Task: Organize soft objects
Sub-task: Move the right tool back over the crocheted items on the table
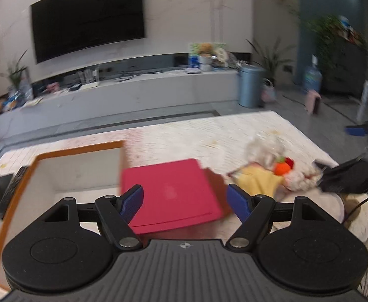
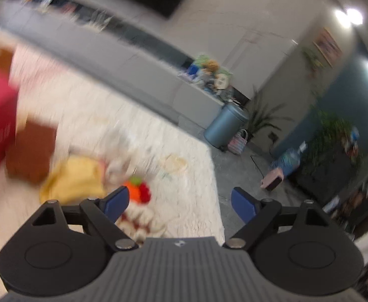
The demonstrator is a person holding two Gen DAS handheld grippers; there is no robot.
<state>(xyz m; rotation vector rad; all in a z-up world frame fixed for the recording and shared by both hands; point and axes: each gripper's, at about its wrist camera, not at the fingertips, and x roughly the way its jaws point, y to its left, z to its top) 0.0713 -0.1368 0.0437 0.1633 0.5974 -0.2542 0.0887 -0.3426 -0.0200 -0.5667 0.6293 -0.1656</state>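
Big white box with brown rim looks bare inside. Fluffy toy pile with yellow cloth and orange ball lies right of box, past flat pink folder. Left gripper spread wide, holding nothing. Right gripper same, above pile. Nothing sorted yet, all left.

Your left wrist camera is looking level across the red box and cream rug toward the wall television, fairly near. Your right wrist camera is tilting, blurred, facing rightward over the same rug, sharing the plush toy pile and blue bin
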